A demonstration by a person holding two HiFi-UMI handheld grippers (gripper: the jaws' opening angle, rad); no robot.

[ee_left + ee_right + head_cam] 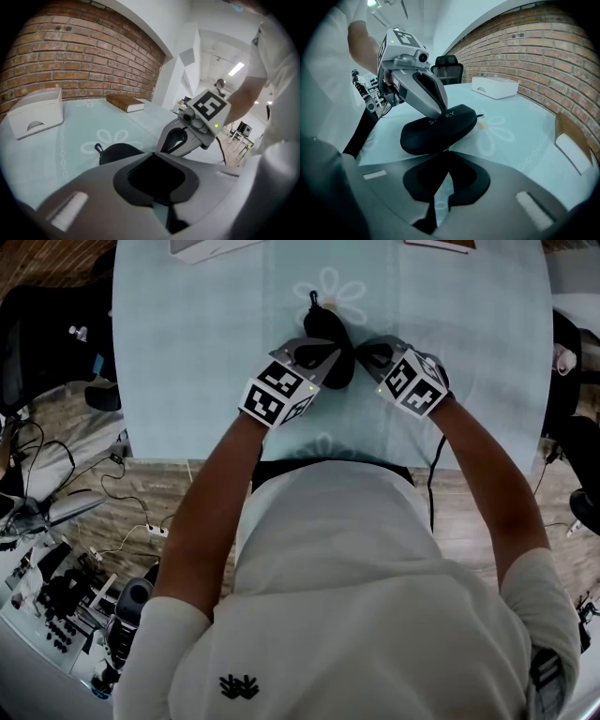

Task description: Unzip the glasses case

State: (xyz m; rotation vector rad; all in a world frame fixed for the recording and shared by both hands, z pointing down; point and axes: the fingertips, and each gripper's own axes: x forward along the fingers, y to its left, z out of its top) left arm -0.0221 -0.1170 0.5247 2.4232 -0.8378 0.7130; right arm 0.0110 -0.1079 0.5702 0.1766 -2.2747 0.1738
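Note:
A black zipped glasses case (326, 326) lies on the pale blue tablecloth (206, 352), in front of the person. My left gripper (328, 352) is shut, and in the right gripper view its tips (440, 114) press down on the top of the case (440, 129). My right gripper (362, 352) comes in from the right. Its jaws (446, 151) are closed at the case's near edge, where a small zipper pull shows. A short loop (98, 148) sticks out of the far end of the case (119, 151). The right gripper (162, 149) is close beside it.
A white box (35, 112) stands at the far left of the table and a brown book (124, 103) at the far right. The table's near edge (187, 457) is by the person's body. Cables and equipment (56, 596) lie on the floor at left. A black office chair (449, 63) stands beyond.

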